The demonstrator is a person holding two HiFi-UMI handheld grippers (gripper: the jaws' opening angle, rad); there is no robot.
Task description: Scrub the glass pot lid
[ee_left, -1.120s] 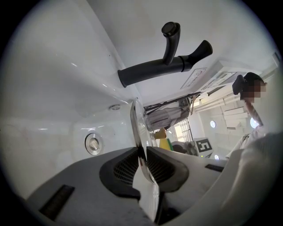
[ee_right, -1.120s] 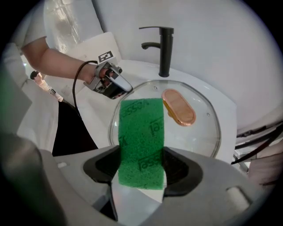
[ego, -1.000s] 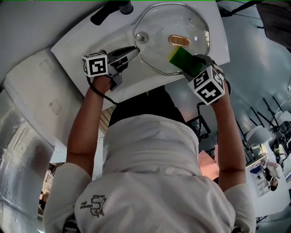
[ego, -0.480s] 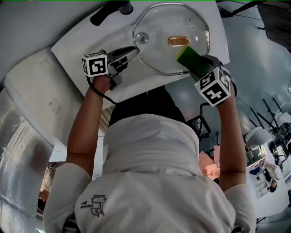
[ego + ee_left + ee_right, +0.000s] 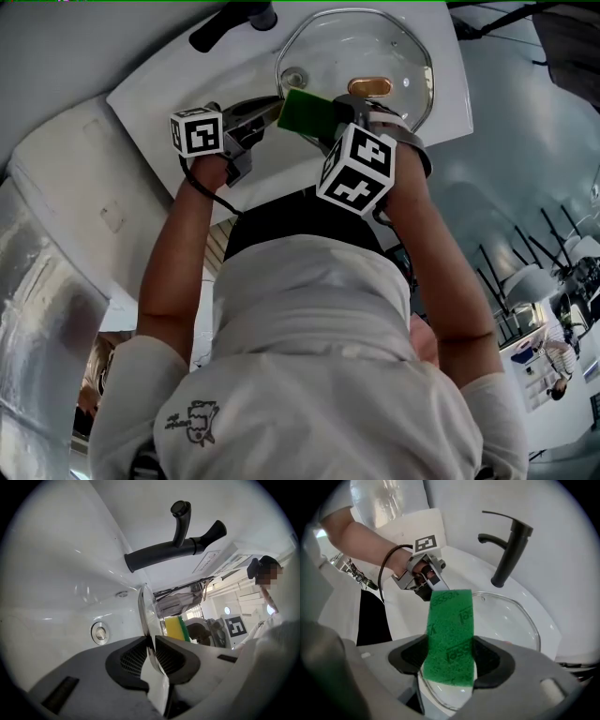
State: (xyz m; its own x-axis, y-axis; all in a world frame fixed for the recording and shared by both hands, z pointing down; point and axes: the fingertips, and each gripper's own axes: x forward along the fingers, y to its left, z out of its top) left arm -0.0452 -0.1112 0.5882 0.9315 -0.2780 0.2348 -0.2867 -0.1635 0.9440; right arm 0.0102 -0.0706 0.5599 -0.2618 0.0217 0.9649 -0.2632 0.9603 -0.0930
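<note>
Firmly in left claw [image 5: 151, 641], glass pot lid [image 5: 394, 47] rim; sponge [image 5: 451, 620] pinched in right claw [image 5: 449, 654], seemingly on the glass.

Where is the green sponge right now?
In the head view the green sponge is top centre, clamped in the right gripper over the left edge of the glass lid, just right of the left gripper.

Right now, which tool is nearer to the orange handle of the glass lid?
Right. The right tool, holding the green sponge, is over the glass lid beside its handle; the left tool clamps the lid's rim farther off.
</note>
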